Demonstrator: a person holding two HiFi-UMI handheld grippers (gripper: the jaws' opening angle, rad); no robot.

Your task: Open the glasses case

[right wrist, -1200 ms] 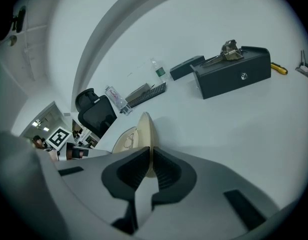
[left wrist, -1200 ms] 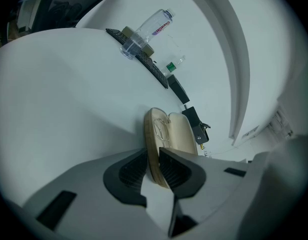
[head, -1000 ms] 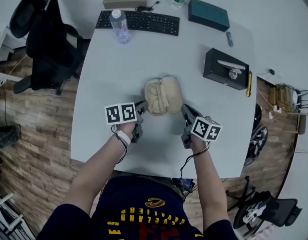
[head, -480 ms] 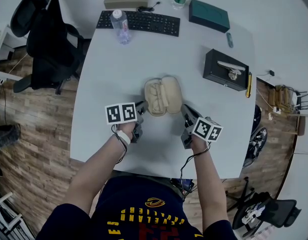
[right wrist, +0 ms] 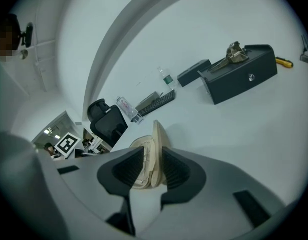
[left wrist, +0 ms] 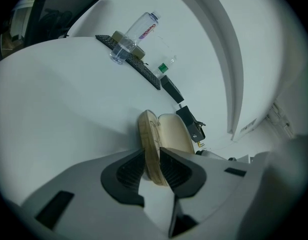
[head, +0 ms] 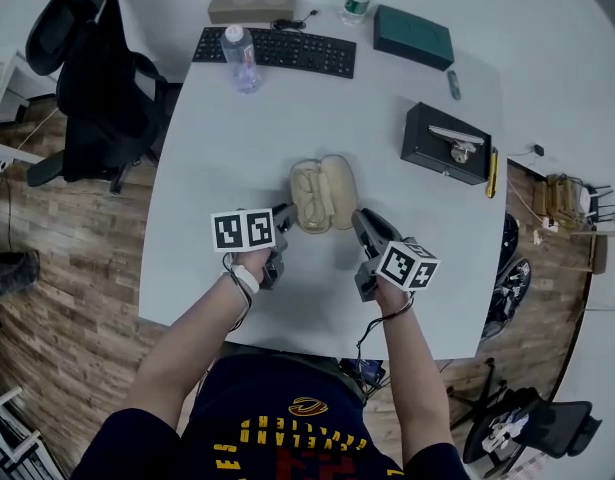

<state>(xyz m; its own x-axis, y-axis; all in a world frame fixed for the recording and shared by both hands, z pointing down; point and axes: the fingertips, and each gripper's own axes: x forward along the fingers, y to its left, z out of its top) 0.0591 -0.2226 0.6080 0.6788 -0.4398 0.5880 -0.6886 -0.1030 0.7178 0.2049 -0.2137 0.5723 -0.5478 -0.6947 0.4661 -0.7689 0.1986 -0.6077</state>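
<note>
A beige glasses case lies open on the white table, with glasses in its left half. My left gripper is at the case's near left corner. In the left gripper view that half of the case fills the gap between the jaws and touches both pads. These jaws have just been opening slightly. My right gripper is at the near right corner. In the right gripper view the raised lid stands between its jaws with a gap on each side. Those jaws have just been opening.
At the table's far side are a keyboard, a water bottle, a tan box and a teal box. A black box stands to the right of the case. An office chair is at the far left.
The right gripper has shifted a little up and toward the case. The case looks narrower from above, its lid standing more upright. The left gripper has stayed put.
</note>
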